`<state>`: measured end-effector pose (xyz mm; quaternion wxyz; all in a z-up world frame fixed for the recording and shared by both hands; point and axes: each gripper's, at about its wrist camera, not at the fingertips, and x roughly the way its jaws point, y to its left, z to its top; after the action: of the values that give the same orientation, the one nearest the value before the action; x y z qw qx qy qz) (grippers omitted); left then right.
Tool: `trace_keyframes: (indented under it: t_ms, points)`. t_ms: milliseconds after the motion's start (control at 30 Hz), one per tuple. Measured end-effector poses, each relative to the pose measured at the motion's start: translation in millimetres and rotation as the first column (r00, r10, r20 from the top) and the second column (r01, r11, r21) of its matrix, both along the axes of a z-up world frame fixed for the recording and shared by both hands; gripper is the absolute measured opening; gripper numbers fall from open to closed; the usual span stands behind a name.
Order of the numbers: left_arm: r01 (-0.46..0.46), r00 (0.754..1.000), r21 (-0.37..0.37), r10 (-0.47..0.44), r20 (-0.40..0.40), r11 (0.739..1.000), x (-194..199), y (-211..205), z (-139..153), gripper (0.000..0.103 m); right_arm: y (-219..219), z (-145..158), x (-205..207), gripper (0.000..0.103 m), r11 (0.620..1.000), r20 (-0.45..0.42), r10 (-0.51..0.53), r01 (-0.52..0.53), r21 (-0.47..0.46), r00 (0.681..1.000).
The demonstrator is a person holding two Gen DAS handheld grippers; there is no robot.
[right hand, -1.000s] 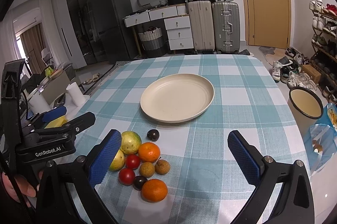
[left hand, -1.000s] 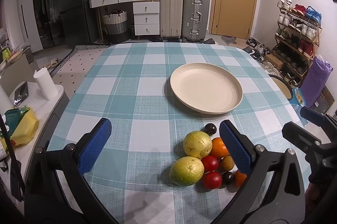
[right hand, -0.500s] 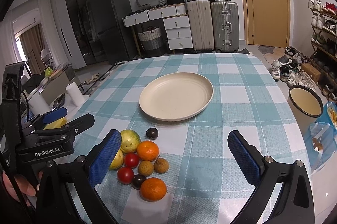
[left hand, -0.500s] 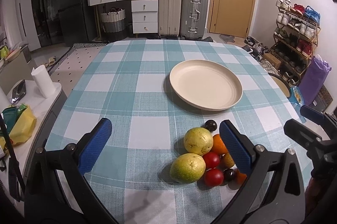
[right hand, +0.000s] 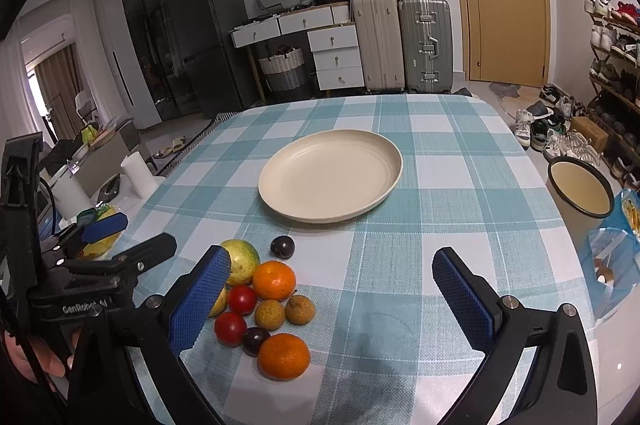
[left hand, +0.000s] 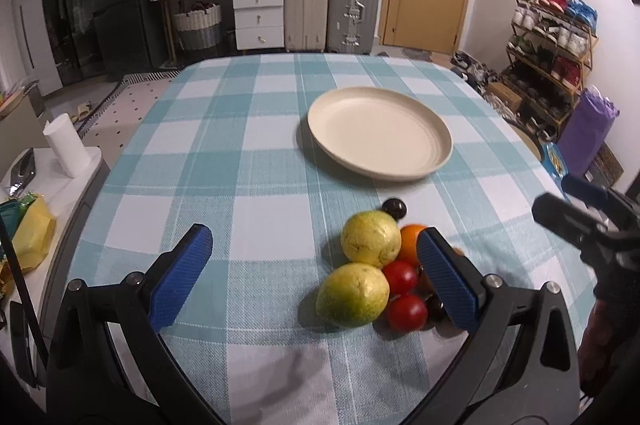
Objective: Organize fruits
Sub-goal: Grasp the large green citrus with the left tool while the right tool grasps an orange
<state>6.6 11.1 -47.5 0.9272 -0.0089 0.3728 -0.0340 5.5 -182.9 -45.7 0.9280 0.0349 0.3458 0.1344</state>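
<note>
Both grippers, left gripper [left hand: 312, 273] and right gripper [right hand: 332, 289], are held wide open and empty; one fruit from the cluster [right hand: 266, 299] near the round cream plate [right hand: 330, 181] is best grasped singly.

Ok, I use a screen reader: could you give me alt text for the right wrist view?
Open right tongs hover over a checked tablecloth, holding nothing, with a fruit pile by their left finger and an empty cream plate beyond. The left tongs show at the left edge.

Both grippers are black frames with silver screws. The left gripper [left hand: 312, 277] and right gripper [right hand: 332, 295] carry blue textured pads [right hand: 200, 299]. White "GenRobot.AI" lettering [right hand: 85, 306] marks one.
</note>
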Motion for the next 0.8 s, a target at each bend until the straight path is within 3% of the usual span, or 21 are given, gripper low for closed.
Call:
trace_keyframes:
  t_ms: [367, 533, 733, 800]
  points:
    - [0.029, 0.993, -0.04, -0.033, -0.116, 0.999, 10.4, 10.5, -40.4, 0.102, -7.4, -19.1, 8.6, 0.103, 1.0, -0.046, -0.017, 0.018, 0.005, 0.999]
    - [0.056, 0.986, -0.102, -0.071, -0.149, 0.993, 15.4, 14.4, -50.0, 0.096, -7.7, -28.8, 14.0, 0.103, 1.0, -0.071, -0.011, 0.012, 0.006, 0.997]
    - [0.094, 0.975, -0.159, -0.124, -0.185, 0.983, 21.1, 9.8, -58.0, 0.083, -7.7, -36.3, 19.2, 0.103, 1.0, -0.084, -0.005, 0.005, 0.006, 0.996]
    - [0.114, 0.969, -0.189, -0.151, -0.197, 0.975, 23.7, 8.7, -60.6, 0.074, -8.0, -38.4, 20.3, 0.103, 1.0, -0.092, -0.004, 0.005, 0.006, 0.996]
